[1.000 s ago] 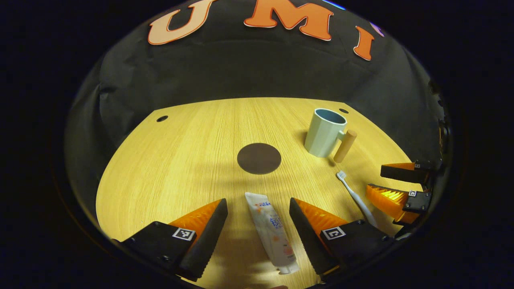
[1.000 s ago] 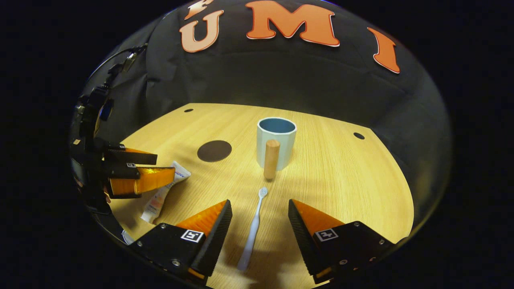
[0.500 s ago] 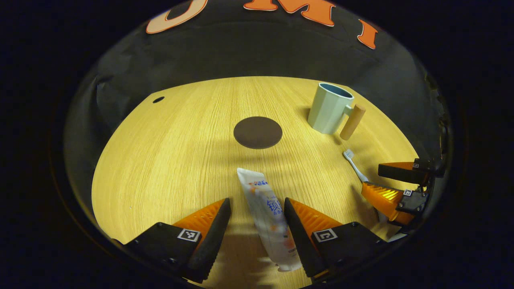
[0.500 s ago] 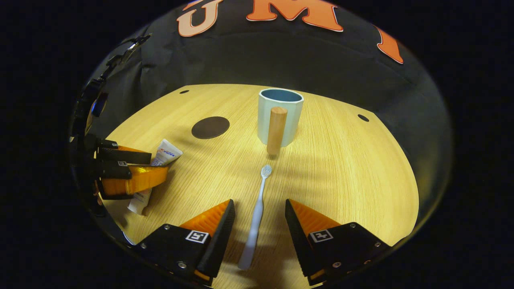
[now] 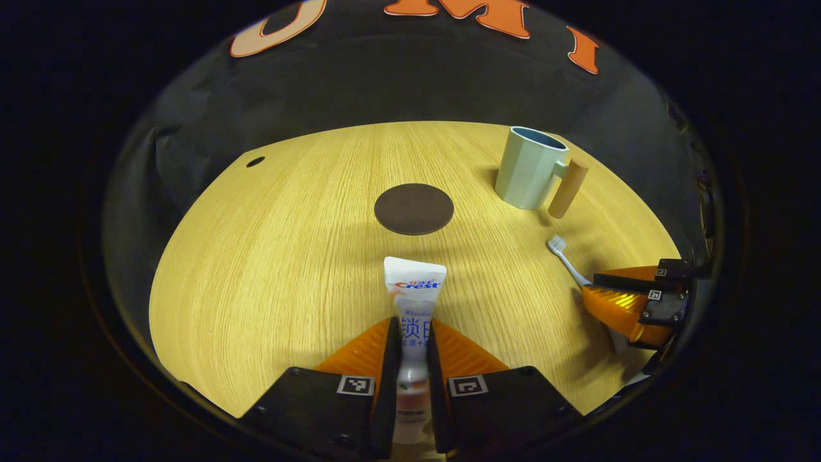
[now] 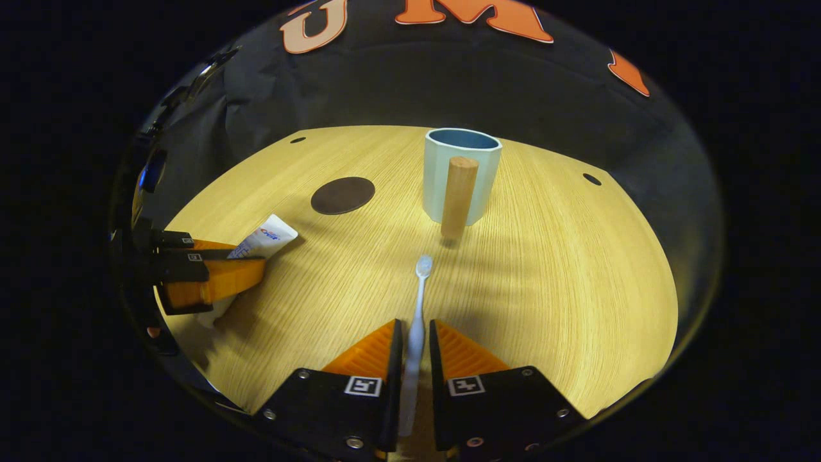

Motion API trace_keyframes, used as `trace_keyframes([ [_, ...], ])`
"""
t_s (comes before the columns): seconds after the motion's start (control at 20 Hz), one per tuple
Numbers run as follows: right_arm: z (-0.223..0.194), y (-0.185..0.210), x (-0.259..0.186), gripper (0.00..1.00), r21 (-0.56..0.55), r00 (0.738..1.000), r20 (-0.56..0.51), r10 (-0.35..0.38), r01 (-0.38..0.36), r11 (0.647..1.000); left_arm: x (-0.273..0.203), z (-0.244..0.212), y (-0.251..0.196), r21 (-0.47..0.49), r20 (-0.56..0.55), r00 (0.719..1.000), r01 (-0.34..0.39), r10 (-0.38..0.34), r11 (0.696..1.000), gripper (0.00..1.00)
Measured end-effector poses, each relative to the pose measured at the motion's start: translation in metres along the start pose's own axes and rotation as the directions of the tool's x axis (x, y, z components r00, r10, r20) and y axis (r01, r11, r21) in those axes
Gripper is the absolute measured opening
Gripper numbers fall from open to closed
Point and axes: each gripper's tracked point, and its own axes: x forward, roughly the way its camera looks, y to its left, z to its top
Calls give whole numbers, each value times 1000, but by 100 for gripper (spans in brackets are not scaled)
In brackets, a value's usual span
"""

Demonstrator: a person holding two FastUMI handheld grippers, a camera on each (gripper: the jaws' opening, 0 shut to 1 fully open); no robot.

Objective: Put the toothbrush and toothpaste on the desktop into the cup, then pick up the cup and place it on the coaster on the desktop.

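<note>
Wood-grain desk [image 5: 269, 256]: both sets of fingers, spread a moment ago, now clenched, left gripper [image 5: 410, 369] on toothpaste [image 5: 414, 301], right gripper [image 6: 415, 369] on toothbrush [image 6: 417, 314], both lying flat; cup [image 6: 462, 183] empty, coaster [image 5: 414, 208] bare, lifts pending.

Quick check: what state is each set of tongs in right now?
Left tongs: closed on the toothpaste tube.
Right tongs: closed on the toothbrush.

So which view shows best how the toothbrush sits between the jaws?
The right gripper view: the toothbrush runs straight out between its closed jaws, bristle head toward the cup. The left gripper view shows just its head end, the rest hidden by the right gripper.
</note>
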Motion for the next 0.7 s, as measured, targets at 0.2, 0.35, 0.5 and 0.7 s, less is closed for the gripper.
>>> trace_keyframes([
  [0.2, 5, -2, 2, 8, 4, 1000, 6, 22, -22, 1000, 3, 1, -4, -43, 8, 1000, 13, -13, 999, 18],
  [0.35, 8, -1, 0, 5, 40, 999, 23, 39, -39, 998, 3, 1, -5, -57, 5, 1000, 22, -22, 998, 18],
  [0.5, 22, -2, -8, 5, 54, 997, 66, 49, -52, 997, 2, 1, -5, -57, 6, 1000, 29, -29, 998, 18],
  [0.7, 45, -5, -29, 5, 65, 988, 142, 61, -71, 995, -1, 6, -3, -54, 26, 999, 50, -48, 997, 18],
])
